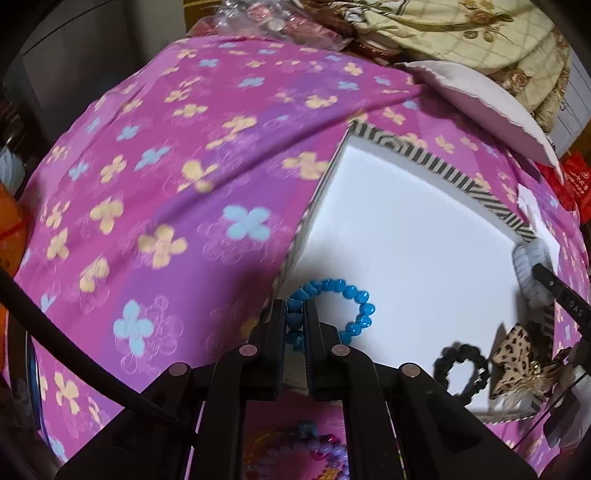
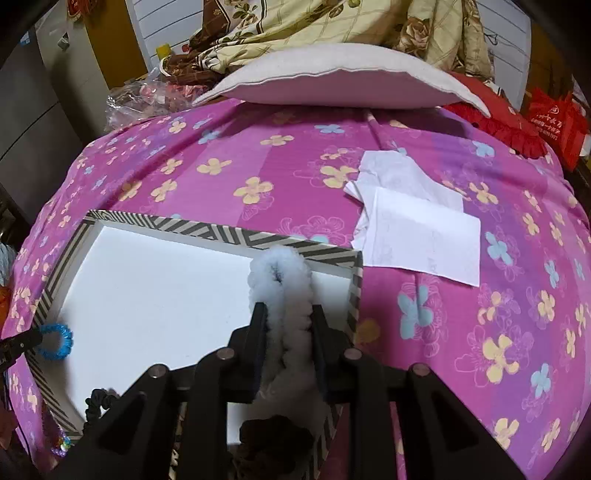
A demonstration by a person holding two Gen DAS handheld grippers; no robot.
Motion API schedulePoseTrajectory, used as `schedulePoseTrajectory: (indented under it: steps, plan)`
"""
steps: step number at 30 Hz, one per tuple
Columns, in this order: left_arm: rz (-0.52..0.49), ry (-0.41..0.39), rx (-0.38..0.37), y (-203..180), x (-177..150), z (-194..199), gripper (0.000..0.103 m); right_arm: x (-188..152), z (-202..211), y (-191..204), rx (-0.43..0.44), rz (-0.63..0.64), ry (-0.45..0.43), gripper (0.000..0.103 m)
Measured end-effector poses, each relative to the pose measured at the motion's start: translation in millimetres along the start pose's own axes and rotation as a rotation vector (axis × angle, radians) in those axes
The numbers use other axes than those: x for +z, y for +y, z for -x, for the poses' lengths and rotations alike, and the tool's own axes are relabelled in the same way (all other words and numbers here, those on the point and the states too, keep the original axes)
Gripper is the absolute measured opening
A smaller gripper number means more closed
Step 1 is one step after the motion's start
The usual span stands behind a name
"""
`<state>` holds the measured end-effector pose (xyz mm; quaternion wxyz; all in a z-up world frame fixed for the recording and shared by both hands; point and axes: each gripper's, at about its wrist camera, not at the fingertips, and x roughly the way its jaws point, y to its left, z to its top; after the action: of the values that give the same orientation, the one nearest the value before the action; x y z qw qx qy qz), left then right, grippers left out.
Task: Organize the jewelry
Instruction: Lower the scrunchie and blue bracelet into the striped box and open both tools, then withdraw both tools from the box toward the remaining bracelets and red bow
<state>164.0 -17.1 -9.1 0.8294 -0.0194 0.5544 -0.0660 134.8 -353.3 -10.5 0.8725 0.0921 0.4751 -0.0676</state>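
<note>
A shallow white box with a black-and-white striped rim [image 1: 436,162] [image 2: 207,230] lies on the pink flowered bedcover. My left gripper [image 1: 294,317] is shut on a blue heart-bead bracelet [image 1: 360,314] over the box's near left corner; the bracelet also shows in the right wrist view [image 2: 55,341]. My right gripper [image 2: 290,314] is shut on a fluffy white scrunchie [image 2: 280,273] over the box's right corner; the scrunchie also shows in the left wrist view [image 1: 528,266]. A black scrunchie [image 1: 461,371] and a leopard-print bow clip [image 1: 515,356] lie in the box.
Folded white paper [image 2: 413,218] lies on the bedcover right of the box. A pale pillow [image 2: 332,83] and a beige flowered quilt [image 2: 332,26] are behind. Coloured bead bracelets [image 1: 295,454] lie on the cover under my left gripper. Red bags [image 2: 550,122] sit far right.
</note>
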Motion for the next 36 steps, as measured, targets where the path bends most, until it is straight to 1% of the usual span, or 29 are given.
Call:
schedulePoseTrajectory:
  steps: [3, 4, 5, 6, 7, 9, 11, 14, 15, 18, 20, 25, 28, 36]
  plan:
    - [0.008, 0.008, -0.006, 2.3, -5.9, -1.2, 0.013, 0.0, 0.9, -1.2, 0.018, 0.001, 0.000, 0.030]
    - [0.011, 0.005, -0.005, 2.7, -8.0, -0.5, 0.013, -0.2, 3.3, -0.4, 0.026, 0.006, -0.006, 0.036]
    - [0.010, 0.000, -0.001, 2.3, -9.4, 0.6, 0.013, -0.5, 6.0, 0.2, 0.029, 0.009, -0.012, 0.048]
    - [0.005, -0.003, 0.007, 1.5, -10.2, 1.5, 0.014, -1.3, 11.1, 0.8, 0.036, 0.009, -0.023, 0.053]
    - [0.001, -0.008, 0.008, 0.9, -11.1, 3.1, 0.016, -2.1, 16.2, 0.9, 0.049, 0.008, -0.034, 0.056]
    - [0.001, -0.018, -0.009, 0.3, -12.8, 7.4, 0.025, -4.5, 28.3, 1.2, 0.058, 0.010, -0.055, 0.056]
    - [0.001, -0.026, -0.017, -0.4, -14.3, 12.5, 0.031, -7.2, 38.8, 2.0, 0.047, 0.015, -0.065, 0.056]
    - [-0.016, -0.052, -0.005, -4.8, -19.2, 22.8, 0.040, -16.1, 59.1, 3.8, 0.073, 0.025, -0.083, 0.057]
    - [-0.021, -0.064, 0.002, -6.4, -21.3, 27.0, 0.041, -20.3, 67.2, 5.6, 0.080, 0.033, -0.091, 0.057]
    - [-0.039, -0.093, 0.010, -10.6, -28.5, 38.7, 0.041, -33.9, 90.1, 11.5, 0.096, 0.056, -0.120, 0.061]
    - [-0.045, -0.112, 0.017, -12.7, -34.0, 47.1, 0.041, -43.5, 103.4, 15.6, 0.101, 0.063, -0.129, 0.066]
    - [-0.068, -0.167, 0.044, -16.7, -51.1, 69.2, 0.041, -70.7, 130.8, 26.2, 0.129, 0.070, -0.153, 0.067]
    - [-0.067, -0.186, 0.036, -16.7, -62.4, 80.5, 0.041, -86.3, 143.0, 33.5, 0.138, 0.075, -0.168, 0.067]
    - [-0.061, -0.234, 0.056, -15.6, -87.9, 102.4, 0.041, -117.7, 161.9, 50.5, 0.158, 0.078, -0.179, 0.067]
